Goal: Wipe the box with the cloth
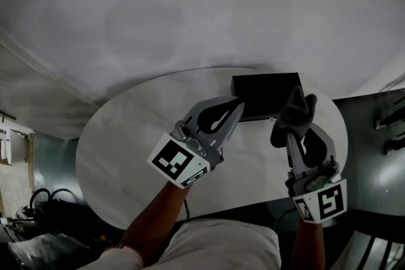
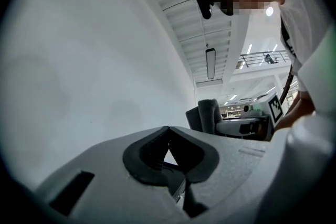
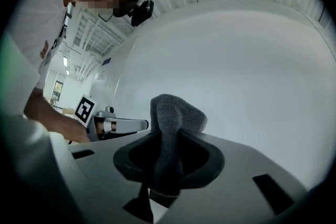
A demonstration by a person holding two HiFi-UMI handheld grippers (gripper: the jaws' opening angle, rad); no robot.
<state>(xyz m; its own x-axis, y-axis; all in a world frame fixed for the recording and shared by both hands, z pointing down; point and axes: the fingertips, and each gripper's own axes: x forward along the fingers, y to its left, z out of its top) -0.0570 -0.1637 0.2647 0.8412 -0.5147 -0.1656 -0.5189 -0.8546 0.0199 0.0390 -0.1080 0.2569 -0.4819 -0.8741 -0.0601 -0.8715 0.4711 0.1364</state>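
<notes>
Fingers [image 1: 209, 105] of the left gripper [image 1: 236, 105] were closed tip to tip with nothing between them. Head view: this gripper lay over the white oval table [image 1: 126, 148], its tip in line with the near left corner of the black box [image 1: 266, 90]. Contact with the box could not be judged. The box sat flat at the far side of the table, well apart from the person's body. The right gripper [image 1: 288, 131] was beside the left one, jaws clamped on a dark grey cloth [image 1: 295, 112]. The cloth stood up past the jaw tips in a bunched fold that overlapped the box's right edge in this view. Whether cloth met box could not be told. A marker cube [image 1: 179, 161] showed on the left gripper, with another on the right.

Left gripper view: both dark pads met at the tip, with a narrow triangular gap behind them and no object in it. A plain white wall [image 2: 94, 71] filled the background. The cloth and the right gripper appeared at right.

Right gripper view: the jaws were shut on the cloth, which ran down between the pads and bulged out above them, bent to the right. The left gripper and its marker cube showed at left.
</notes>
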